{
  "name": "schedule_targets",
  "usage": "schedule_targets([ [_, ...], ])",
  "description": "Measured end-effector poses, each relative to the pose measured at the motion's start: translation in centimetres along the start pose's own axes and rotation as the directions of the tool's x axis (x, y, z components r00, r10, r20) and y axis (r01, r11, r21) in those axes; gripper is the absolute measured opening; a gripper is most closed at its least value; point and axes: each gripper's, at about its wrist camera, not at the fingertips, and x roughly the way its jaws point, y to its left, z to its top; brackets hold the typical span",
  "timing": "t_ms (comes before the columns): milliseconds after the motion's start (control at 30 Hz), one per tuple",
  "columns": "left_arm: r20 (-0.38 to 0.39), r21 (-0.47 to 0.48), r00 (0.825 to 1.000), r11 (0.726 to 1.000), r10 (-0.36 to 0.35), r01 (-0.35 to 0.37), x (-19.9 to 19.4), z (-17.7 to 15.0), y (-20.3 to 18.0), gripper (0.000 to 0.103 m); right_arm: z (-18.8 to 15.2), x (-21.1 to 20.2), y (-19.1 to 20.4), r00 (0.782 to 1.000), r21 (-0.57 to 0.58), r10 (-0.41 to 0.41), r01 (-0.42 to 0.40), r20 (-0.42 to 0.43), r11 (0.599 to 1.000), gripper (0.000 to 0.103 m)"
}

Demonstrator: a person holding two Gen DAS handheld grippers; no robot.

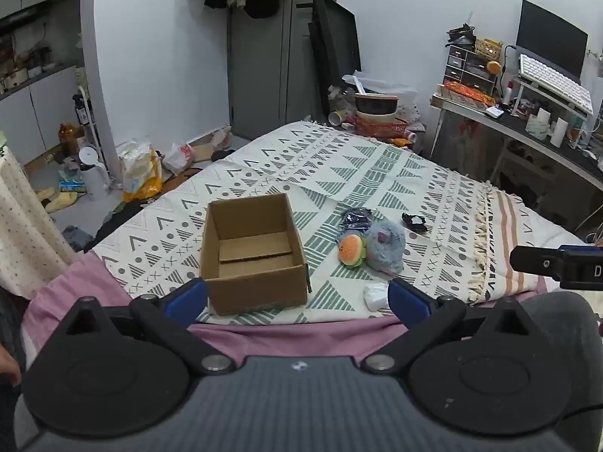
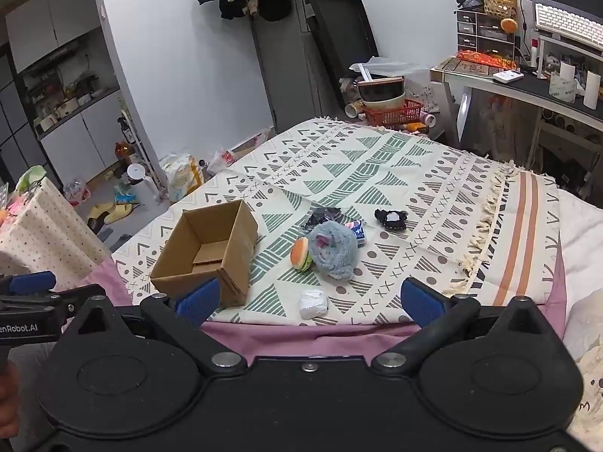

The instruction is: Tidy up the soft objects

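Cardboard box (image 1: 252, 252) sits open-topped and empty toward the left of the bed's (image 1: 241, 335) near edge, likely the bin for the soft things. Right of it, mid-blanket (image 1: 377, 173), lie a burger plush (image 1: 352, 250) touching a grey-blue furry plush (image 1: 386, 246), a dark wrapper (image 1: 356, 220) behind them, a black item (image 1: 414, 222) further right, and a white wad (image 1: 375, 295) at the near edge. Left gripper (image 1: 297, 297) and right gripper (image 2: 309, 301) hover short of the bed, fingers spread, holding nothing.
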Motion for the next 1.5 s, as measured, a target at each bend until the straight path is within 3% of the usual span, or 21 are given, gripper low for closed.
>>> schedule_targets([
  [1500, 0.002, -0.004, 1.0, 1.0, -0.004, 0.004, 0.06, -0.12, -0.01, 0.101, 0.04, -0.43, 0.37, 1.0, -0.028, -0.017, 0.017, 0.009, 0.999, 0.103],
])
